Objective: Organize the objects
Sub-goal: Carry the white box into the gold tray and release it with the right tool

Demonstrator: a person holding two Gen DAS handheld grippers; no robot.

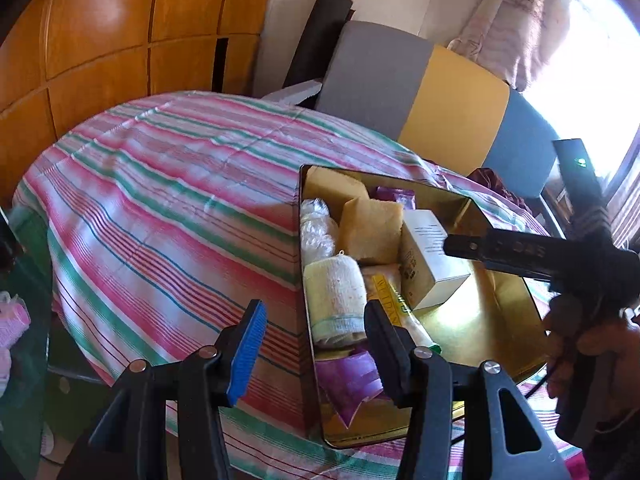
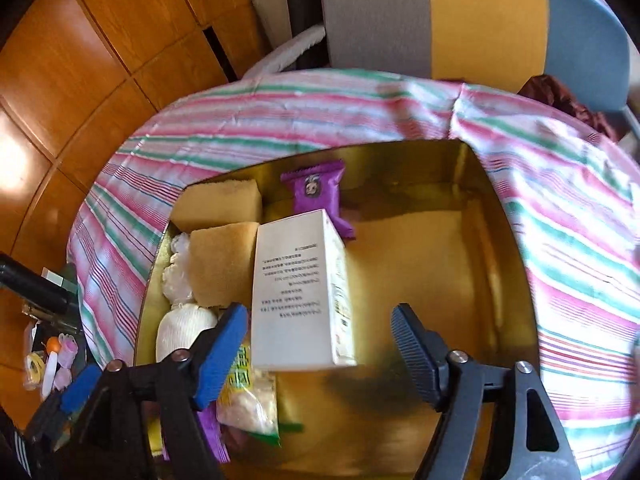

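Only right cam shows purple snack pack (image 2: pixel 316 190) in shiny gold tin (image 2: pixel 500 208); smooth white box (image 2: pixel 296 292) w/ print; both claws, left gripper (image 1: pixel 316 348) & right gripper (image 2: pixel 320 352), released, empty

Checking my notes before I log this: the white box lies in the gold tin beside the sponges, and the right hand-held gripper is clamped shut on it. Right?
Not quite. In the right wrist view the right hand-held gripper is open, its pads clear of the white box. The box does lie in the gold tin beside the sponges.

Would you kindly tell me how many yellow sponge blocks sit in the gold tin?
2: one yellow sponge block in the far left corner, another just in front of it. Others may be hidden.
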